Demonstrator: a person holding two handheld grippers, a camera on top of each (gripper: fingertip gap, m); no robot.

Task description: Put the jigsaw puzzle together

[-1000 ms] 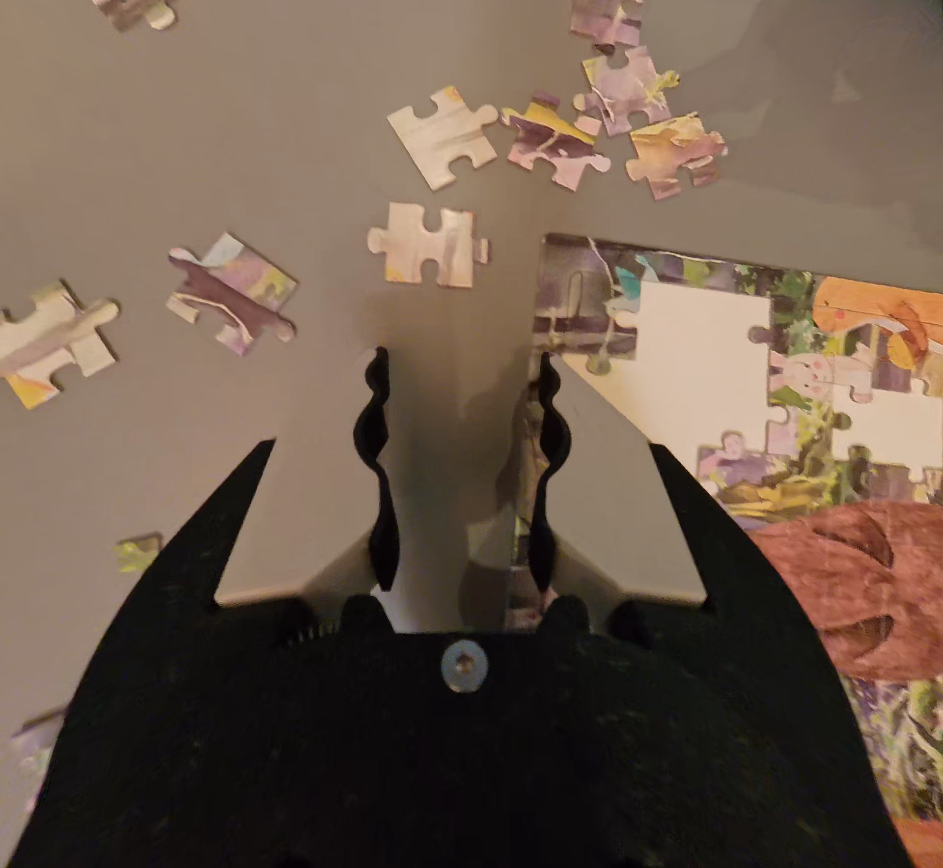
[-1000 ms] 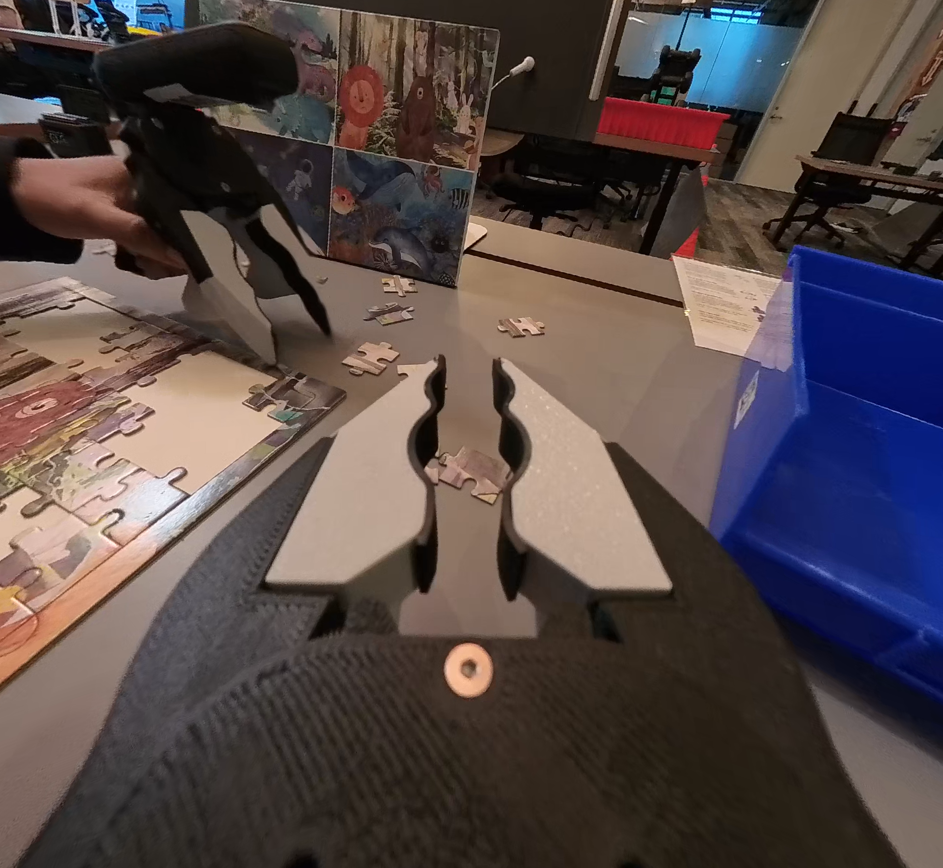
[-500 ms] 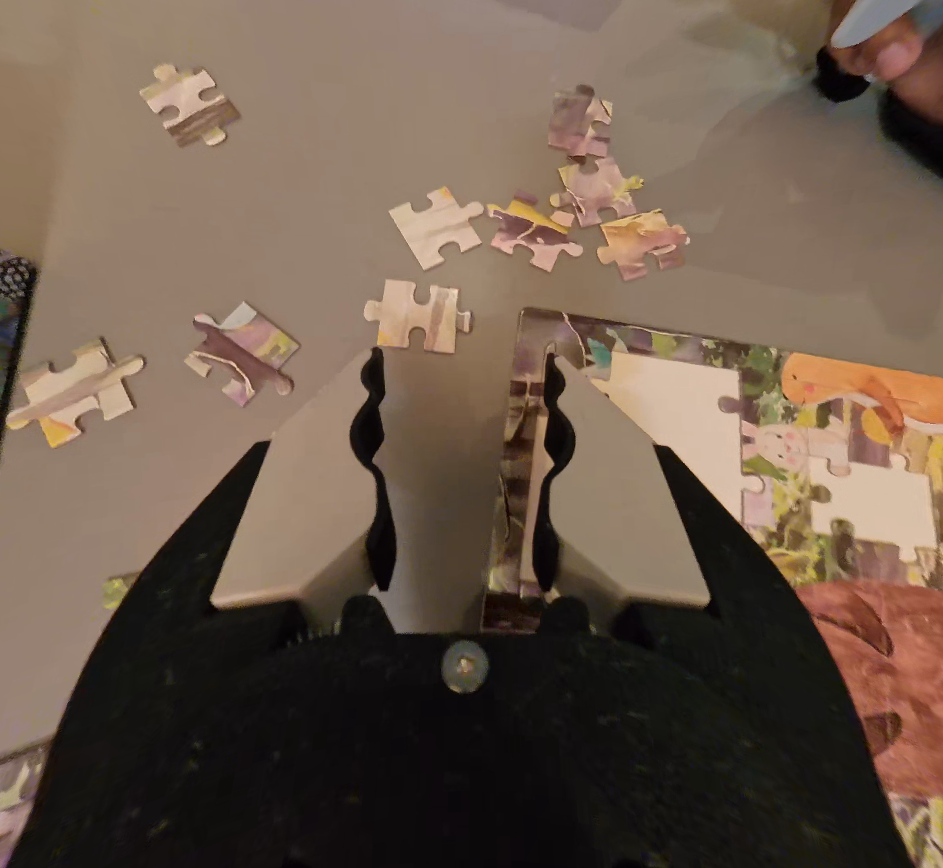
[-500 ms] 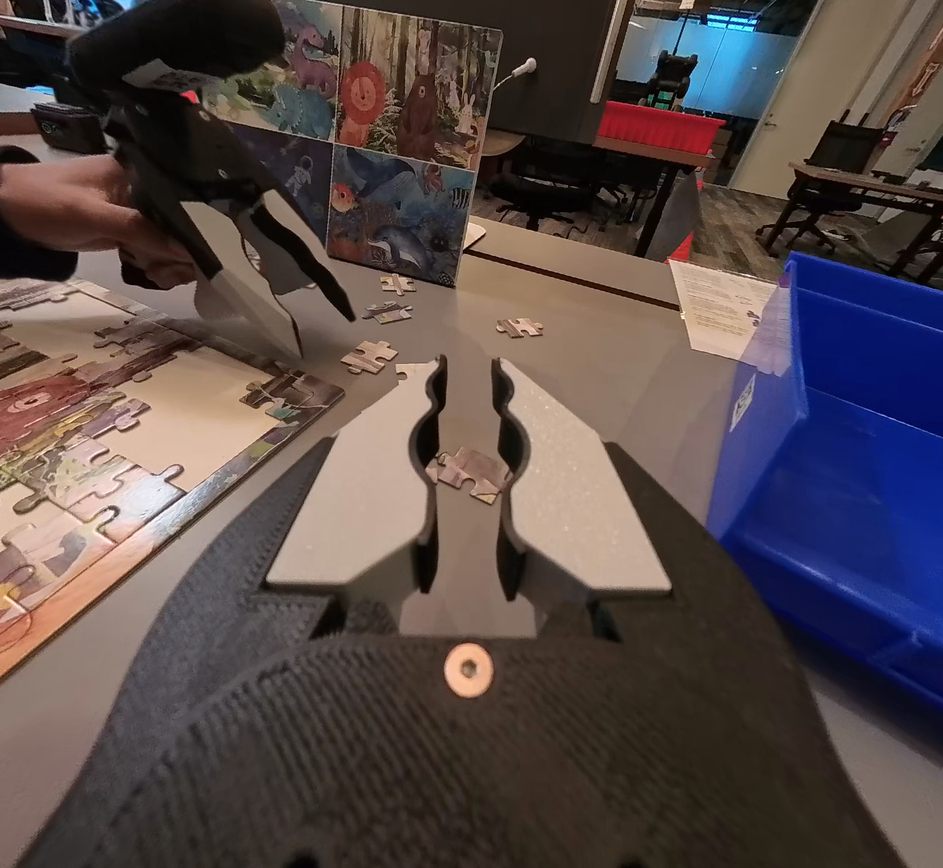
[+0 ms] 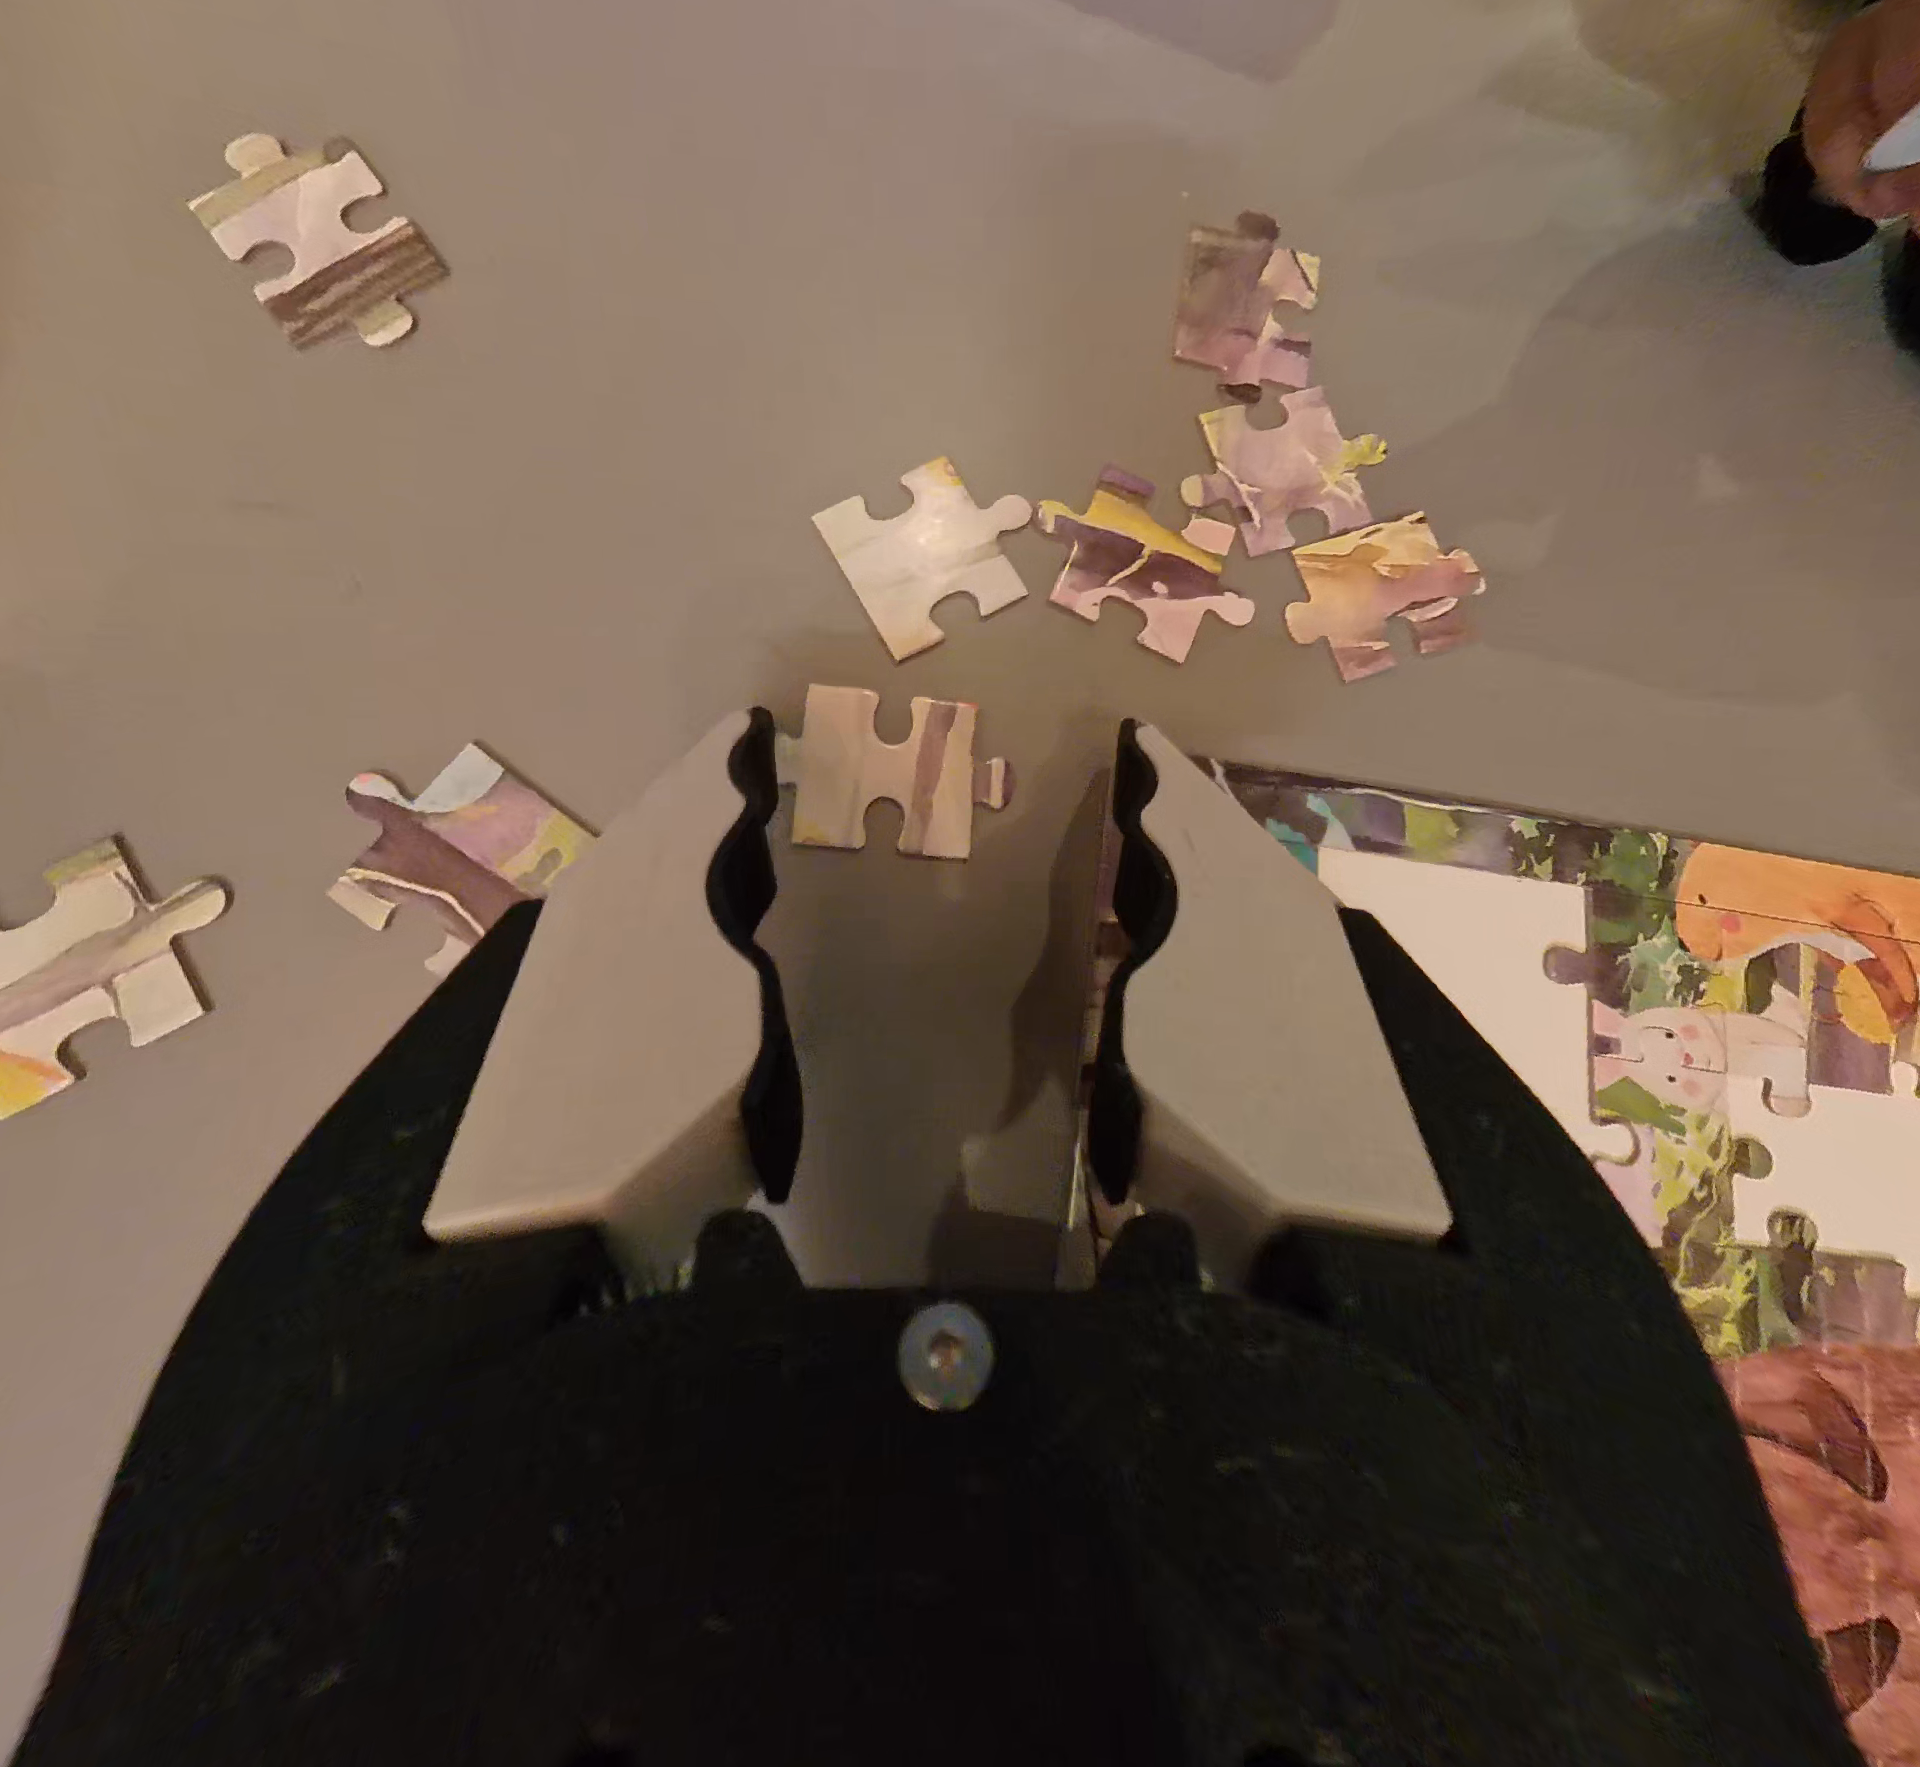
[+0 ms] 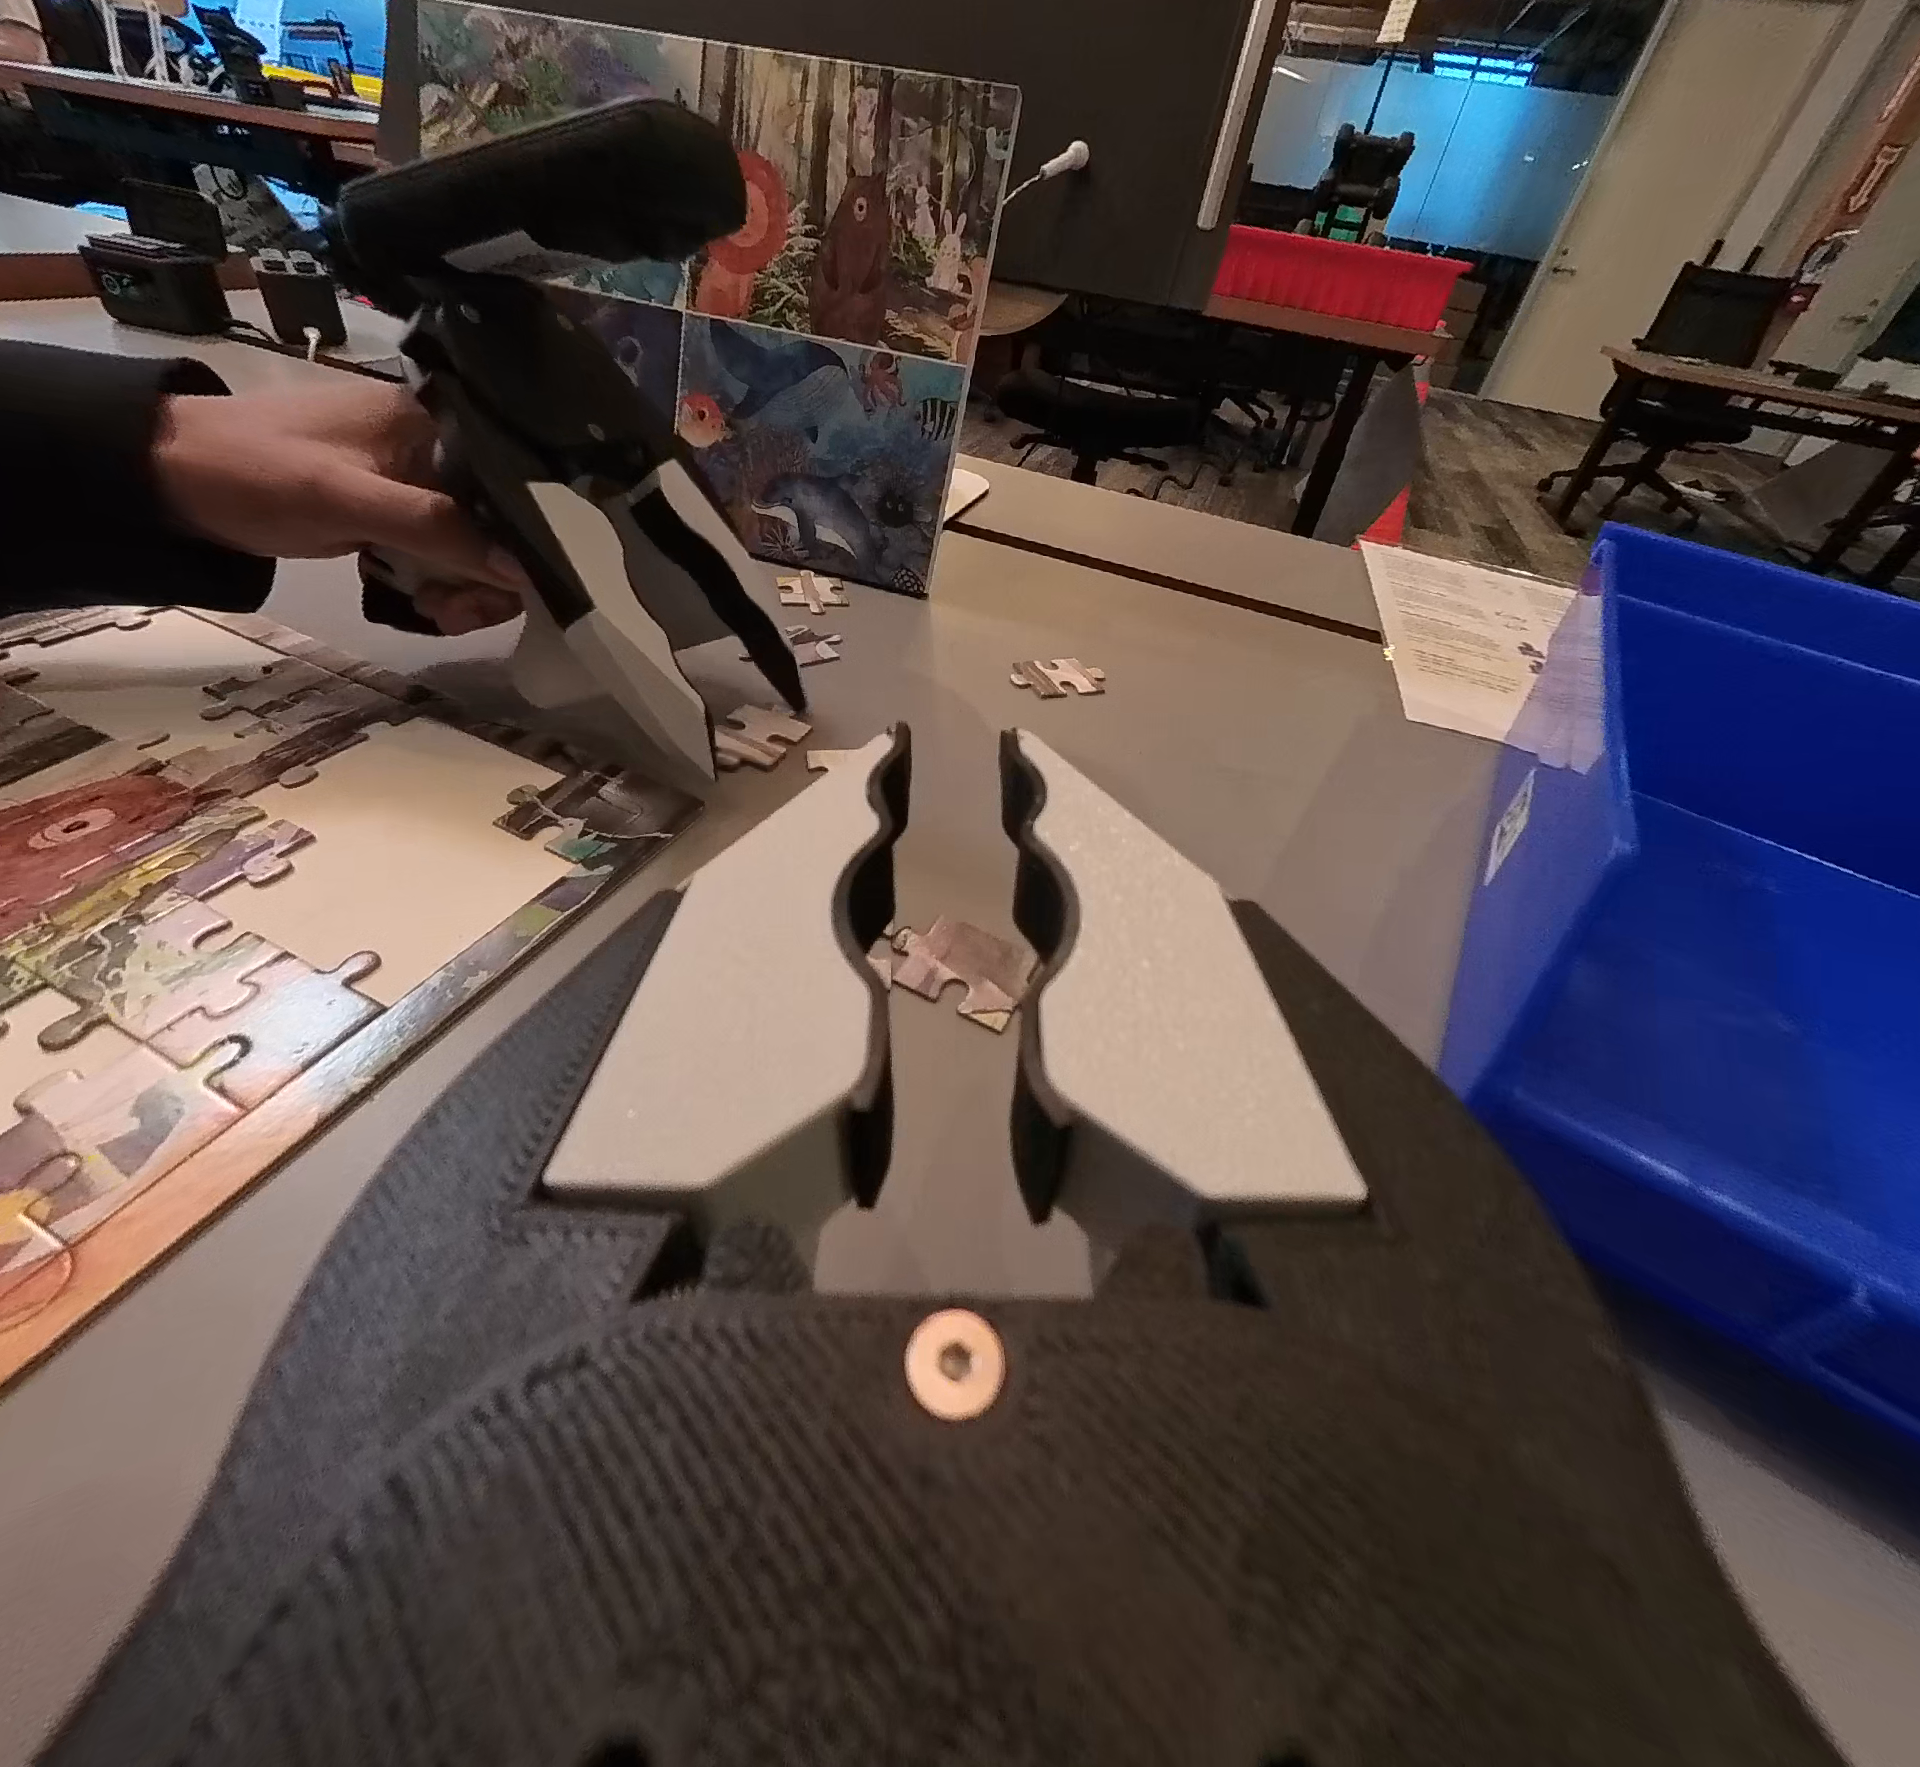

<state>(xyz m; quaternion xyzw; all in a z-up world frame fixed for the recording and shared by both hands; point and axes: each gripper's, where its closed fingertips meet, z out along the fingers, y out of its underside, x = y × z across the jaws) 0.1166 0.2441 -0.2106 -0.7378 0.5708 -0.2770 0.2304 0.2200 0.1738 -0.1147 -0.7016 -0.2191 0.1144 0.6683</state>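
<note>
The partly built puzzle board [image 5: 1455, 948] lies at the right of the left wrist view and shows in the right wrist view [image 6: 343, 844] too. My left gripper [image 5: 945, 738] is open and low over the table just off the board's corner. A pale loose piece [image 5: 894, 772] lies flat between its fingertips. The right wrist view shows that gripper [image 6: 753, 741] with its tips down at the piece [image 6: 764, 732]. My right gripper [image 6: 953, 746] is slightly open and empty, above another loose piece [image 6: 961, 969] on the table.
Several loose pieces lie beyond the left gripper, among them a white one [image 5: 925, 554] and a purple-yellow one [image 5: 1143, 564]. A blue bin [image 6: 1714, 938] stands at the right. An upright picture box [image 6: 831, 315] and a paper sheet [image 6: 1455, 637] are farther back.
The left gripper has moved forward and down from over the board's corner, so the pale piece now lies between its tips. The right gripper has not moved.
</note>
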